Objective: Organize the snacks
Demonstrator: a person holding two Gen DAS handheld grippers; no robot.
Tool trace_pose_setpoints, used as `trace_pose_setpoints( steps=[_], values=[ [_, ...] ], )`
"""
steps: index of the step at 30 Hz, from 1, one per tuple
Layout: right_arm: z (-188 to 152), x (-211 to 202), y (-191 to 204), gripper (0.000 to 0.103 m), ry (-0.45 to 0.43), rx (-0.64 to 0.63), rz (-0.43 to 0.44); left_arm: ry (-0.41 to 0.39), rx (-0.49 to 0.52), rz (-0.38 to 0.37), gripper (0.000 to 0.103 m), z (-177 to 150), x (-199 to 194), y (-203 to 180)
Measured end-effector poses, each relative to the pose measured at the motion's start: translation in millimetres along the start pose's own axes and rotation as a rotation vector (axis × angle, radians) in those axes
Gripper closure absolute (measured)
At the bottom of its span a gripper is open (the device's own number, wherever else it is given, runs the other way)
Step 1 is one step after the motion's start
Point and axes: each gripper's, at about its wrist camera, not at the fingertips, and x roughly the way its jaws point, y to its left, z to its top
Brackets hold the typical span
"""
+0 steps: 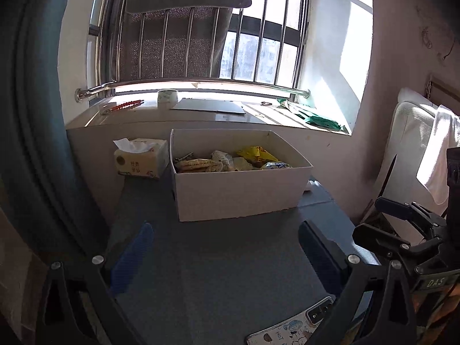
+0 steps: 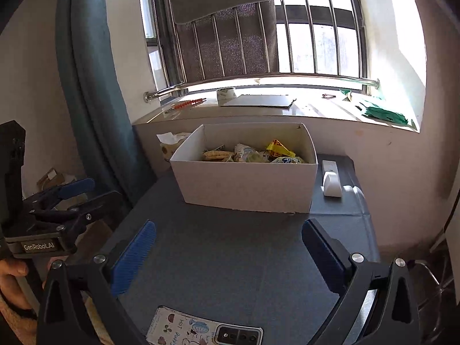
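A white cardboard box stands on the grey table, holding several snack packets: a yellow packet, a biscuit pack and pale wrapped snacks. My left gripper is open and empty, above the table in front of the box. My right gripper is open and empty, also short of the box. Each gripper shows in the other's view: the right one at the right edge, the left one at the left edge.
A tissue box sits left of the box by the wall. A white device lies right of it. A phone in a cartoon case lies near me. The windowsill holds tape, a board and green bags.
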Motion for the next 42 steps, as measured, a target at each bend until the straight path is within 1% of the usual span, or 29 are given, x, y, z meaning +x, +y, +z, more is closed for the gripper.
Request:
trace_pose_setpoints(
  steps=[2,4,6,8,13,16,19,30,36,42],
  values=[
    [-1,0,0,0.000,0.002,0.006,0.007,0.001,-0.005,-0.001,0.000,0,0,1],
    [0,-1,0,0.000,-0.004,0.003,-0.004,-0.002,-0.006,0.000,0.000,1,0,2],
    [0,-1,1,0.000,-0.006,-0.002,-0.015,-0.003,0.005,0.011,0.000,1,-1,-1],
    [0,-1,1,0.000,-0.008,0.000,-0.007,-0.007,0.016,0.016,0.000,1,-1,-3],
    [0,0,2,0.000,-0.002,-0.003,-0.010,-0.001,0.019,0.007,0.000,0,-1,-4],
    [-1,0,2,0.000,0.003,-0.005,-0.009,0.006,0.018,0.014,0.000,0,1,-4],
    [-1,-1,2,0.000,0.006,-0.005,0.006,0.010,0.017,0.005,0.000,-1,1,-5],
    [-2,0,0,0.000,0.012,0.016,0.014,0.025,0.008,-0.008,0.000,-2,2,-3],
    [-3,0,0,0.000,0.013,0.017,0.009,0.030,0.013,0.007,0.000,-2,3,-4],
    [-4,-5,-1,0.000,0.007,0.022,0.015,0.025,0.023,0.001,0.000,-2,1,-10]
  ],
)
